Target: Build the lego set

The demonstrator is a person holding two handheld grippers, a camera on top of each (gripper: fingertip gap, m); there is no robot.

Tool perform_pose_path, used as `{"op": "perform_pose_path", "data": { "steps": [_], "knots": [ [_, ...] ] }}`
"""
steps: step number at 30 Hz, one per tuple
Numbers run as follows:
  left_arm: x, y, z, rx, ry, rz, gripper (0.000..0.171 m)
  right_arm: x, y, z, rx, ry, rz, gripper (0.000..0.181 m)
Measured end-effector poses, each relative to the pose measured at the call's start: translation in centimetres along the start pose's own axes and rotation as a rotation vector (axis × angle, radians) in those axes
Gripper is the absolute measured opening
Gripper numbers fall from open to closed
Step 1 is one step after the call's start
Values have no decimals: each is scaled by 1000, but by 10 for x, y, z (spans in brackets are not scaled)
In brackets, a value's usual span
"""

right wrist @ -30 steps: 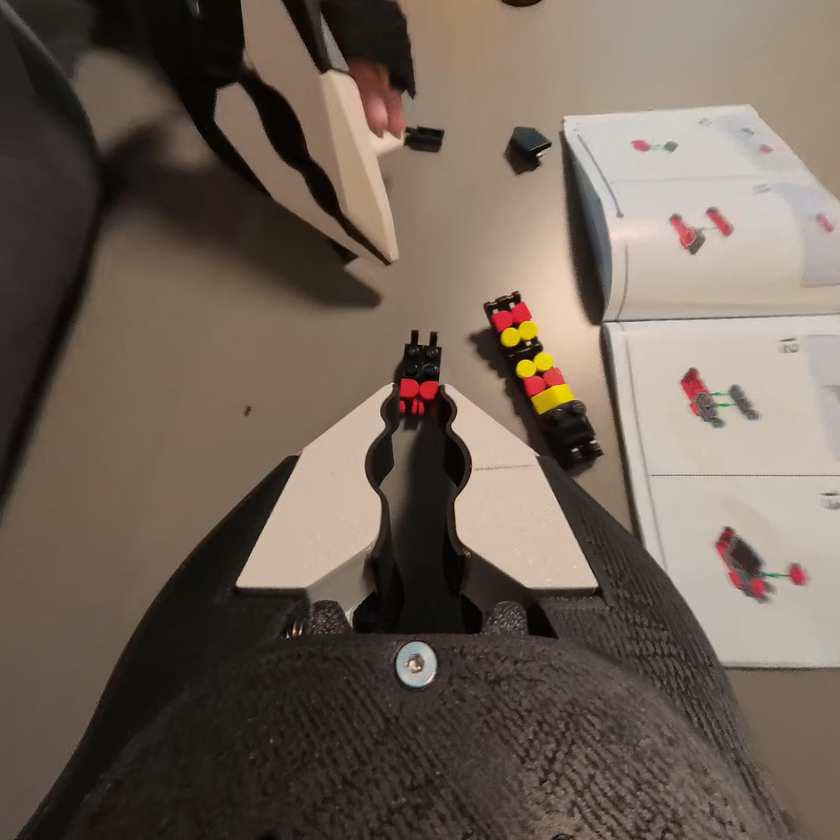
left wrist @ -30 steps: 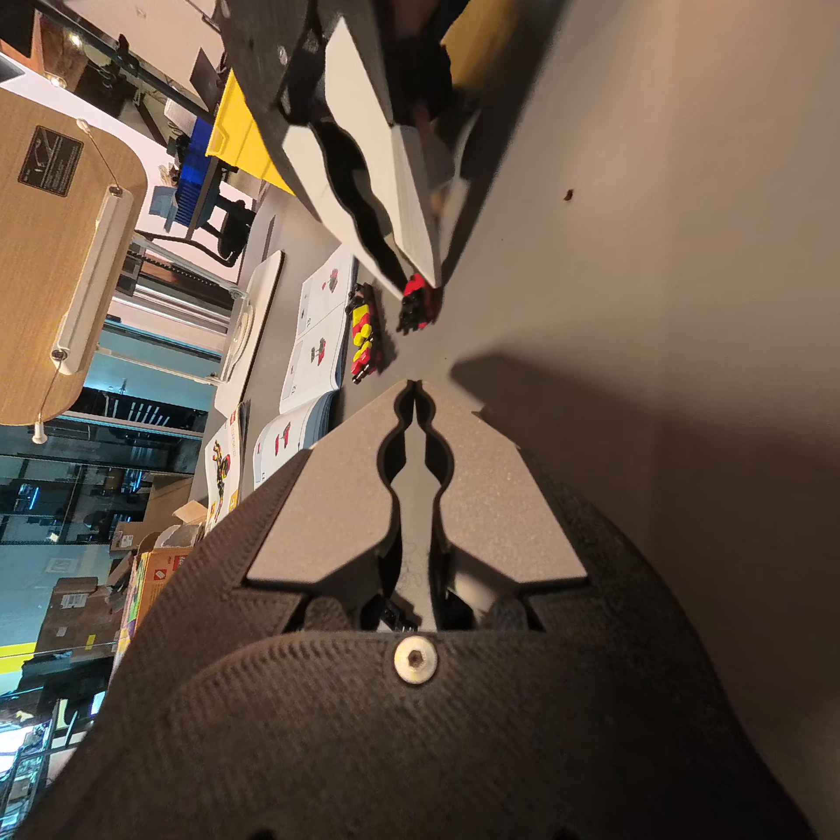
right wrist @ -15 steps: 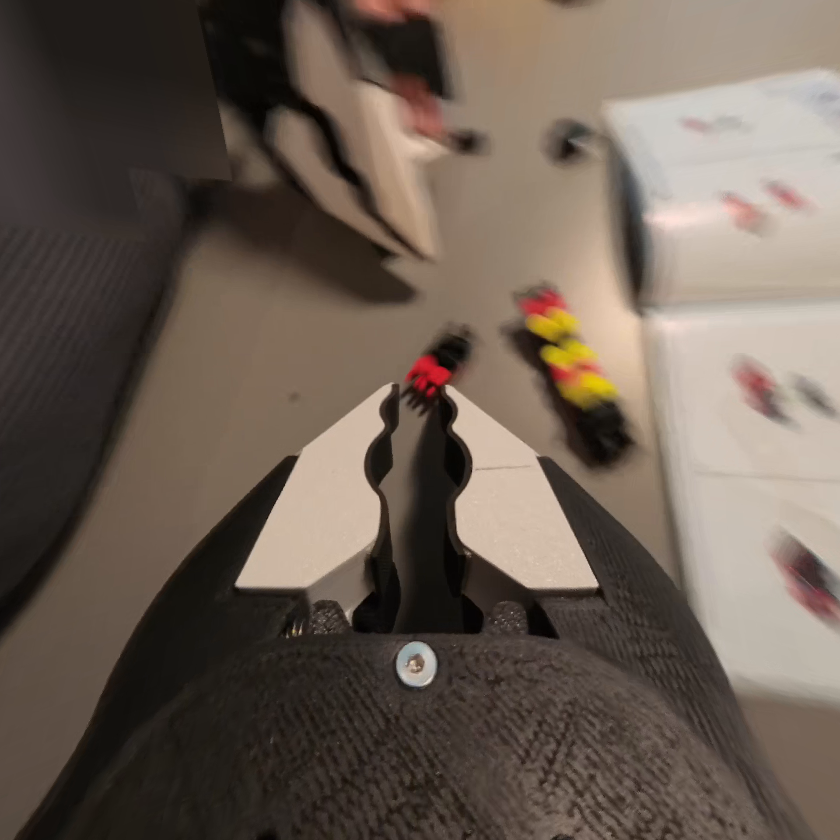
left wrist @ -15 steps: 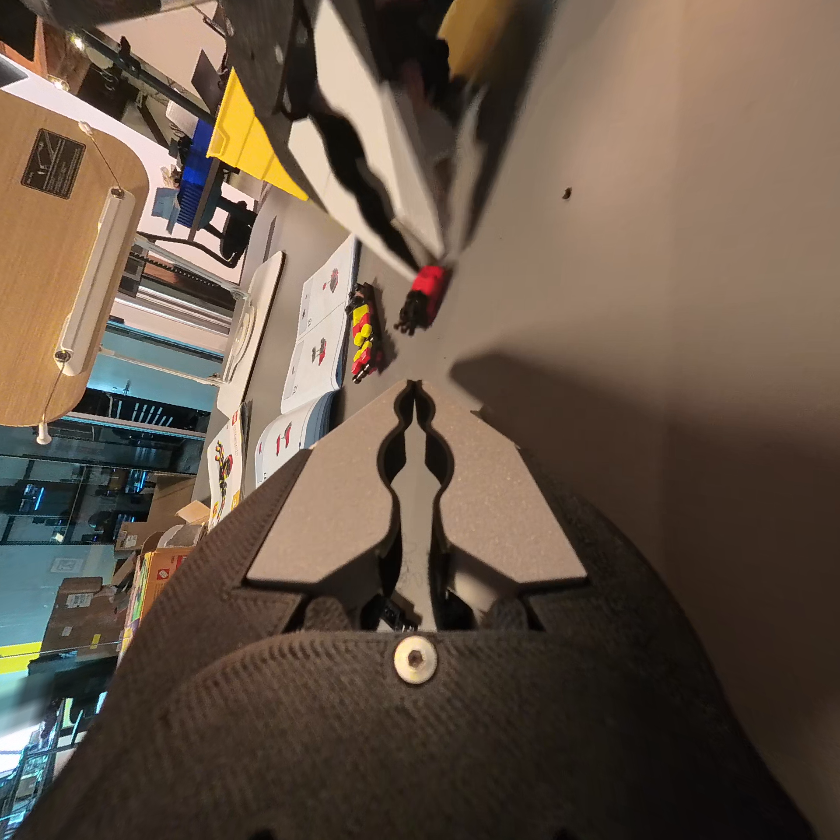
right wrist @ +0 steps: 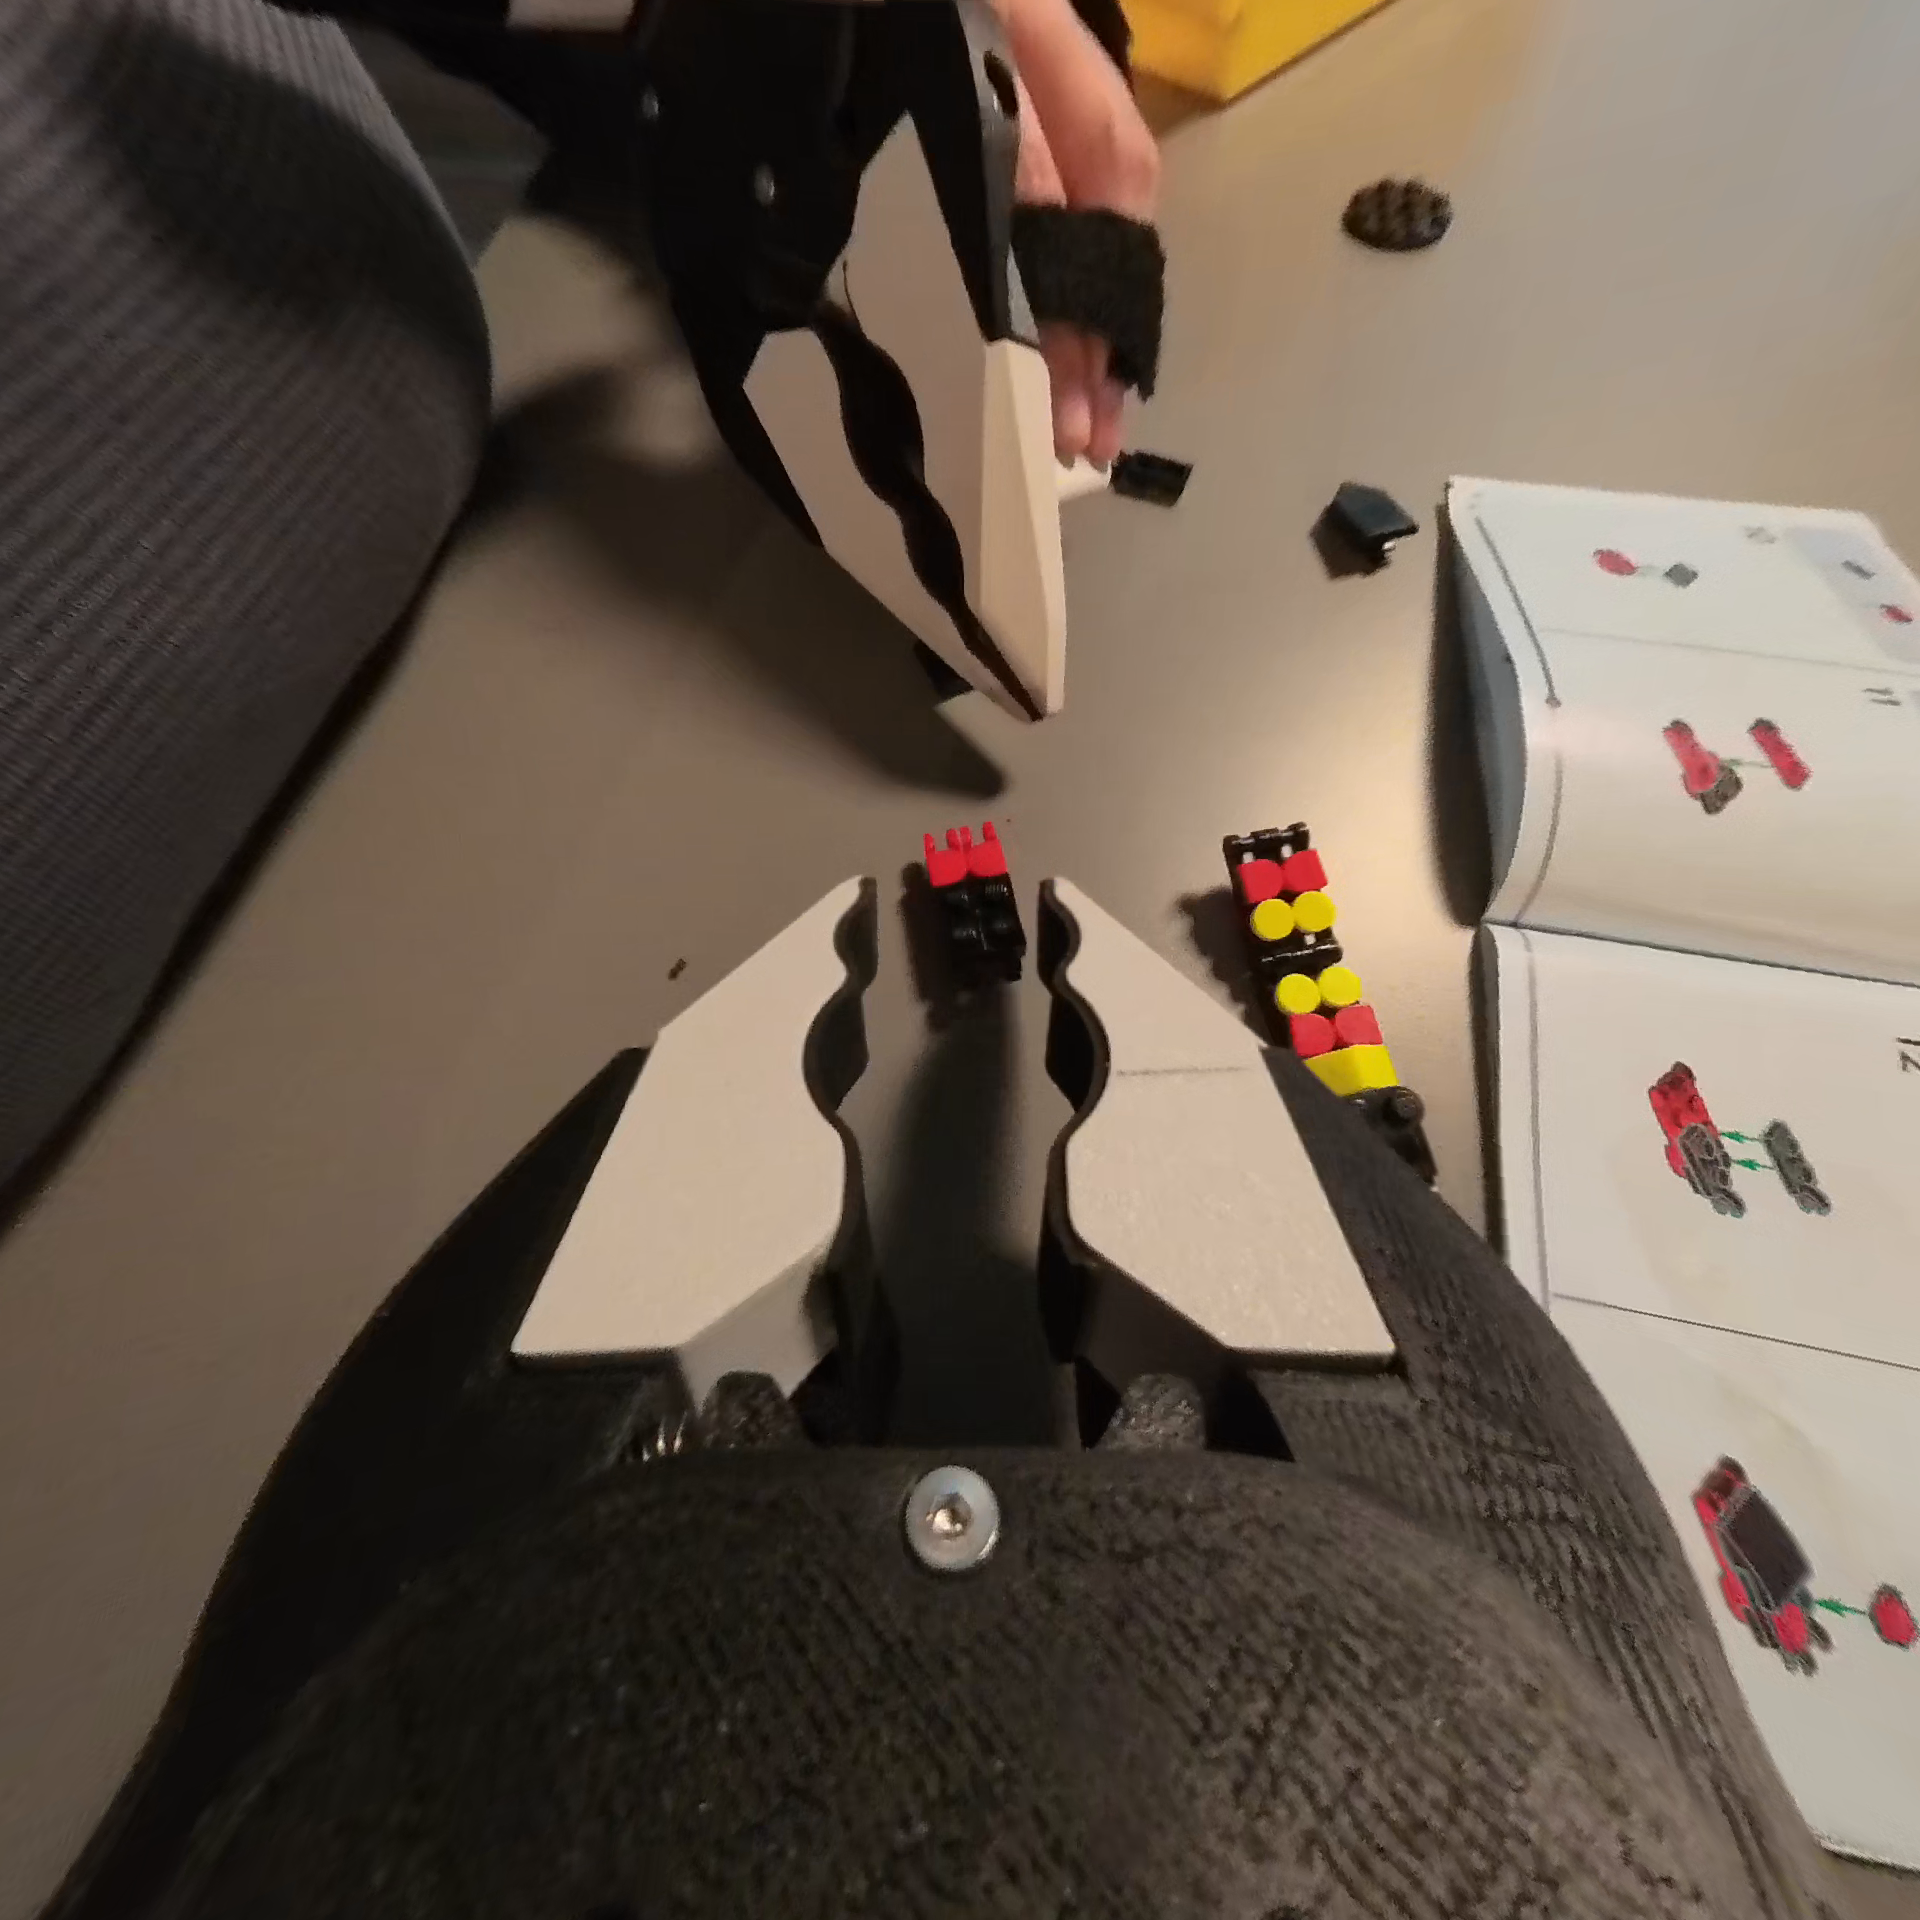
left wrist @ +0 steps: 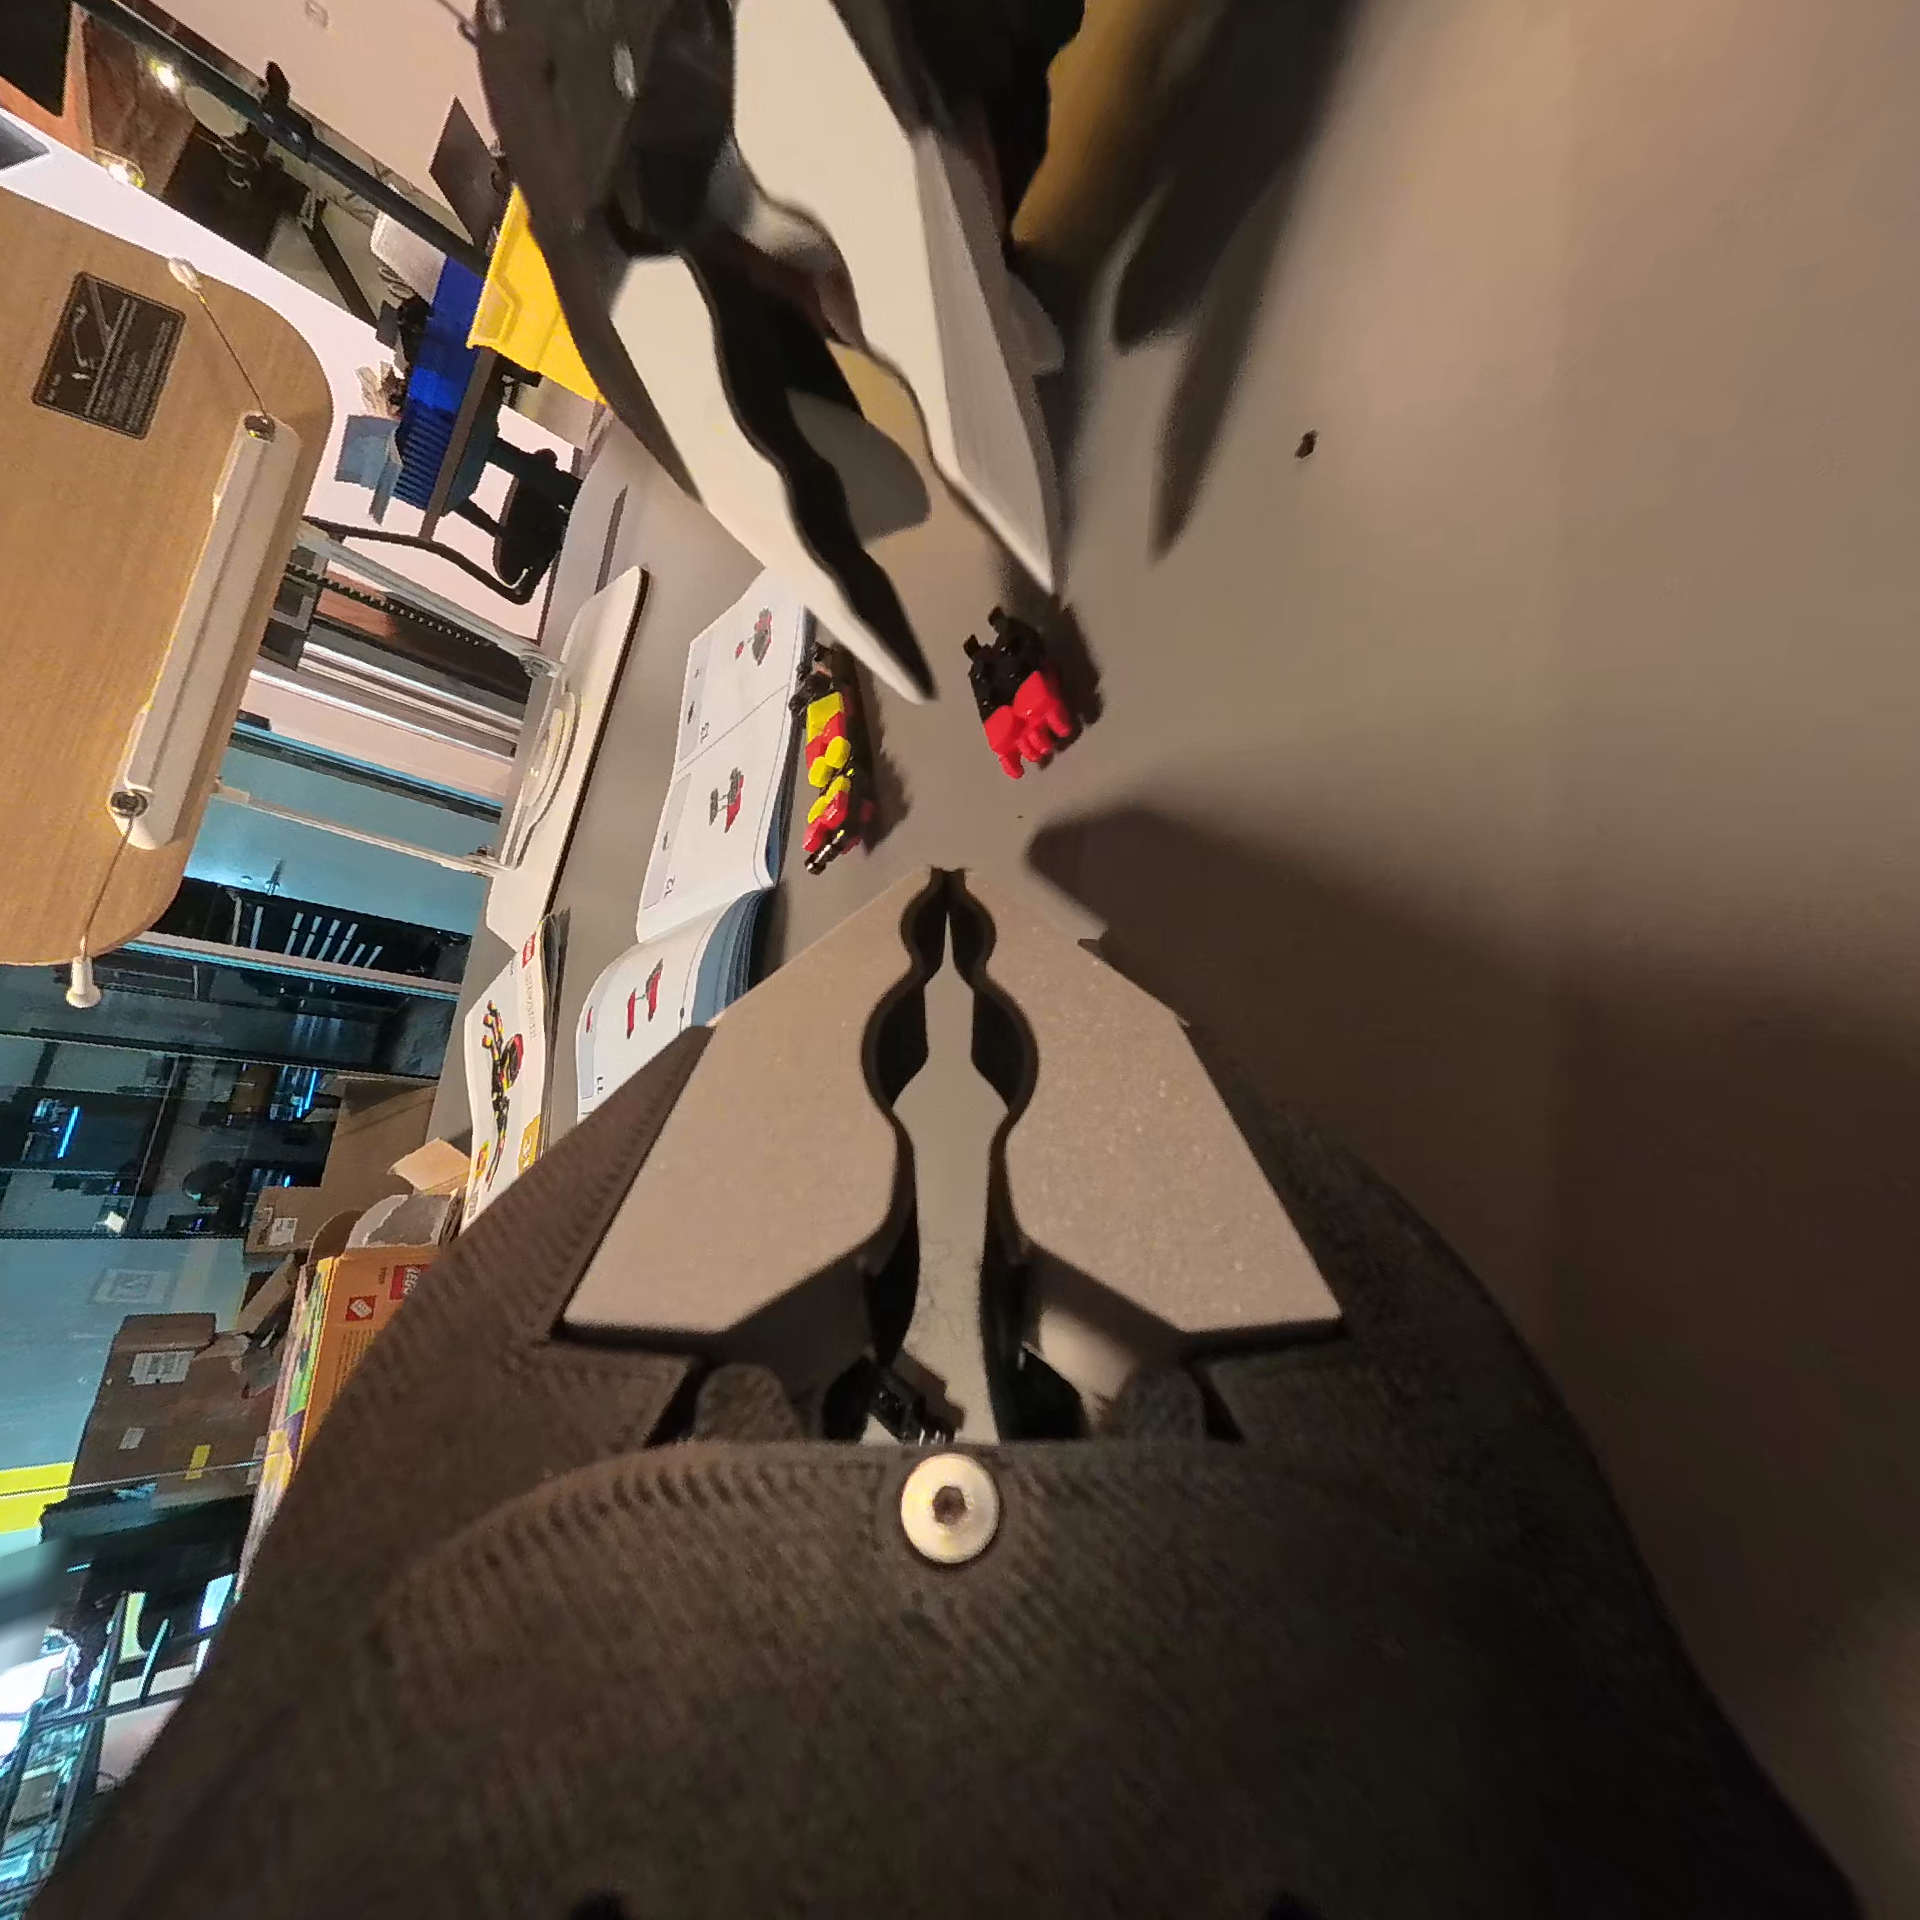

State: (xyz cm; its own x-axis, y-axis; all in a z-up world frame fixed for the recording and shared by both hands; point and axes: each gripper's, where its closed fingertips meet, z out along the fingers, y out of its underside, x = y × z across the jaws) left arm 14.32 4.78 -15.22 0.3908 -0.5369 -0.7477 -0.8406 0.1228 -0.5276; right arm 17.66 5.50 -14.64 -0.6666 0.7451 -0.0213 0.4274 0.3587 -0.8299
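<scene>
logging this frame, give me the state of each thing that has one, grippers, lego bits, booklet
right hand-held gripper: open, fingers either side of the small piece
left hand-held gripper: shut, nothing visible at its tips
small red and black piece: lying on the table, not gripped
long red, yellow and black piece: lying flat beside the booklet
instruction booklet: open

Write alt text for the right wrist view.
The right gripper is open, its pale fingers flanking a small red-and-black lego assembly on the grey table. A longer red, yellow and black brick strip lies right, beside an open instruction booklet; the left gripper hovers beyond, shut.
</scene>
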Motion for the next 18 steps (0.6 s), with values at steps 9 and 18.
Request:
{"op": "perform_pose_path", "data": {
  "steps": [9,18],
  "knots": [
    [0,-1,0,-3,3,-4,0,1,3,2,-3,-113,237,14],
    [-4,-35,-1,158,-35,-35,34,-1,-20,-12,194,-358,637,14]
  ]
}}
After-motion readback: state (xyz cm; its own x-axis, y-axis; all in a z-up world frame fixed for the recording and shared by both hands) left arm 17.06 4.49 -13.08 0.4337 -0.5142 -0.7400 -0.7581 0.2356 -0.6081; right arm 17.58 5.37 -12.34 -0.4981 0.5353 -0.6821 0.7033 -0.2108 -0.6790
